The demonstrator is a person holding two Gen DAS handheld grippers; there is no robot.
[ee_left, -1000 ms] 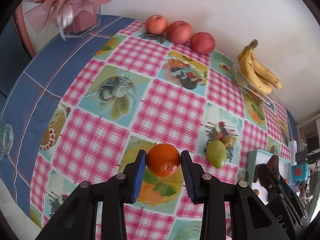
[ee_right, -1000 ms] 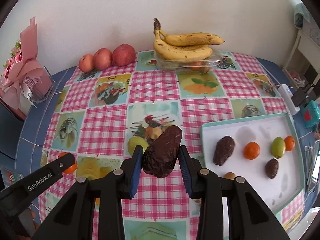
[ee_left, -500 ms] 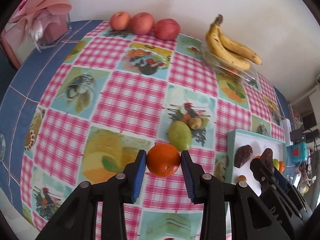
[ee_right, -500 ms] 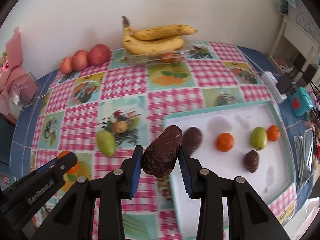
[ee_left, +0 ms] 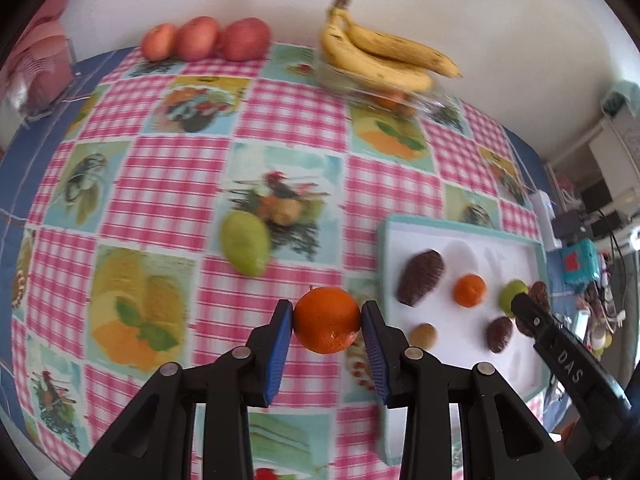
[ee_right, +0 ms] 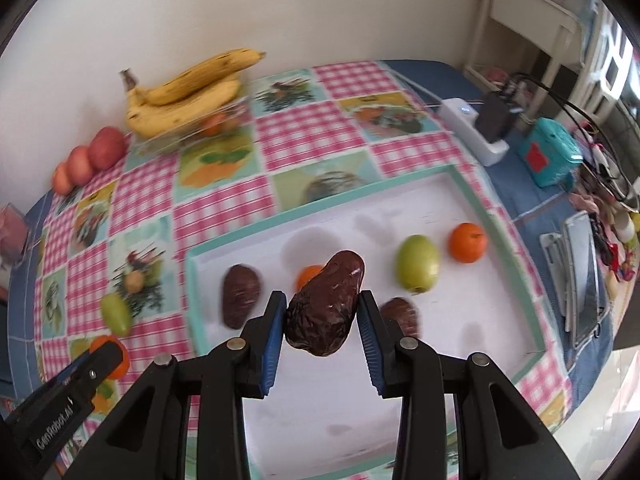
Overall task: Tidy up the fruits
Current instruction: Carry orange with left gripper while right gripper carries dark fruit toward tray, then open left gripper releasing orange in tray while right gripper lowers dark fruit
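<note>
Right gripper (ee_right: pixel 322 314), closed on a dark wrinkled fruit (ee_right: pixel 325 303), now hangs over the white tray (ee_right: pixel 472 184); a second ago it was above the checked tablecloth (ee_right: pixel 216 208), left of the tray. Left gripper (ee_left: pixel 327 322) clamps an orange (ee_left: pixel 327 319) and has shifted right, close to the tray's left rim. A green fruit (ee_left: pixel 245 245) lies on the cloth. Bananas (ee_left: pixel 380 56) and three apples (ee_left: pixel 204 38) sit by the wall.
</note>
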